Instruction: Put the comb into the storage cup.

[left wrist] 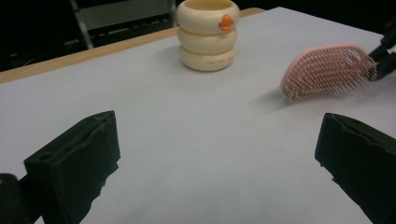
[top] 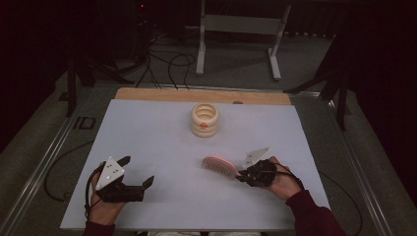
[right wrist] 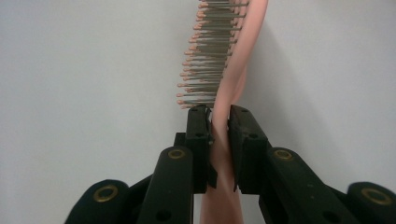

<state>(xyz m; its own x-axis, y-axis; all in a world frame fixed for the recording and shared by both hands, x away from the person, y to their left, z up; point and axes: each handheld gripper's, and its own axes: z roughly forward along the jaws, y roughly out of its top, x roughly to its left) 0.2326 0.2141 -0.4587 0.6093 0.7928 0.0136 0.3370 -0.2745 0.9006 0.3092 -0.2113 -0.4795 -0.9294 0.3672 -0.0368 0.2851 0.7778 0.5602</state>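
A pink hairbrush (top: 220, 167) is held just above the white table right of centre, its bristled head pointing left. My right gripper (top: 241, 176) is shut on its handle; in the right gripper view the two jaws pinch the pink handle (right wrist: 221, 154) and the bristles (right wrist: 205, 60) run away from me. The left gripper view shows the same hairbrush (left wrist: 327, 70) at the far right. My left gripper (top: 138, 172) rests at the front left of the table, open, with nothing between its jaws. A cream ribbed cup (top: 205, 119) with an orange mark stands at the back centre.
The white sheet (top: 162, 147) covers a table with a wooden strip (top: 147, 94) along its far edge. Beyond it, a white metal stand (top: 236, 39) and cables (top: 167, 64) lie on the dark floor. The cream cup (left wrist: 207, 35) stands ahead of the left gripper.
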